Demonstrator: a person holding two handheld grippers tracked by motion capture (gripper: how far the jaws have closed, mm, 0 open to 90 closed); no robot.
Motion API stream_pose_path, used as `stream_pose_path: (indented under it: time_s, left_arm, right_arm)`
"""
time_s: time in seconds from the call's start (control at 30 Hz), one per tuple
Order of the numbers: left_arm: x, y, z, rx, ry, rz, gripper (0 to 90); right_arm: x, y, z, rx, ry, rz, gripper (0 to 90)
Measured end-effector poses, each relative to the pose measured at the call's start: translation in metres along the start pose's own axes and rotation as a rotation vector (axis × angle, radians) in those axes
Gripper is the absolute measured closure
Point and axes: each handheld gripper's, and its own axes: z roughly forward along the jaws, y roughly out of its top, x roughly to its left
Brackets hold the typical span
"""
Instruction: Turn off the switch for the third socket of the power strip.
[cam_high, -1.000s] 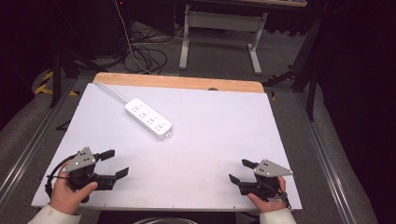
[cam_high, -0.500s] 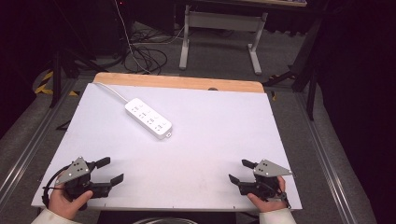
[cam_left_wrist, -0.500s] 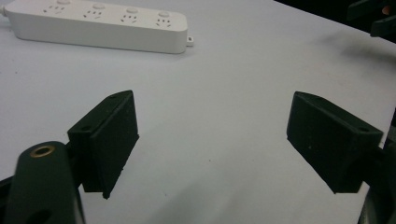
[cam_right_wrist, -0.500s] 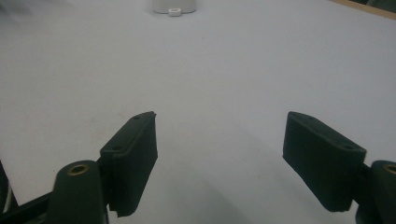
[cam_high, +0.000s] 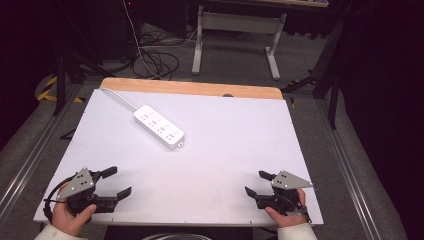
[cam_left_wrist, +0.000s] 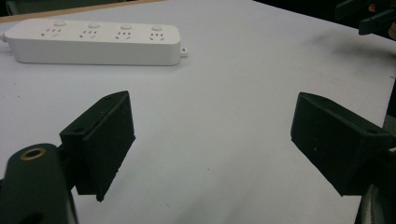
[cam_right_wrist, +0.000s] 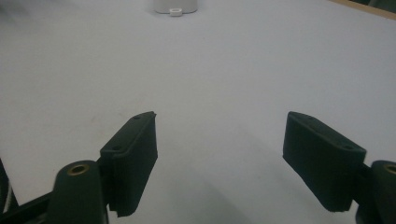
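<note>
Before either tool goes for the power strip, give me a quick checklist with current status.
1. Left tool open, nothing between its jaws: ok.
2. Right tool open, nothing between its jaws: ok.
3. Power strip lies flat on the white table, apart from both tools: ok.
4. Path from each tool to the strip free of other things: ok.
5. Strip's cable runs off the far left edge; whether it has slack: cannot tell.
6. Sockets unoccupied: ok.

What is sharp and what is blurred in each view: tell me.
High view: even light, power strip crisp on the white table, surroundings dark. Left gripper view: strip fairly sharp, near jaws soft. Right gripper view: jaws soft, strip's end blurred at the top edge.
</note>
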Motion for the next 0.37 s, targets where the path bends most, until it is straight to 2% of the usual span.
stream_pose_path:
  time_s: [0.17, 0.37]
  left_arm:
    - [-0.0006, -0.0007, 0.0007, 0.007, 0.039, -0.014, 13.8]
    - [0.0004, -0.0009, 0.0015, 0.0, 0.029, -0.041, 12.9]
  right_arm:
    - [0.0005, 0.0, -0.0004, -0.001, 0.0, -0.002, 26.6]
    - [0.0004, 0.0003, 0.0009, 0.004, 0.002, -0.003, 26.6]
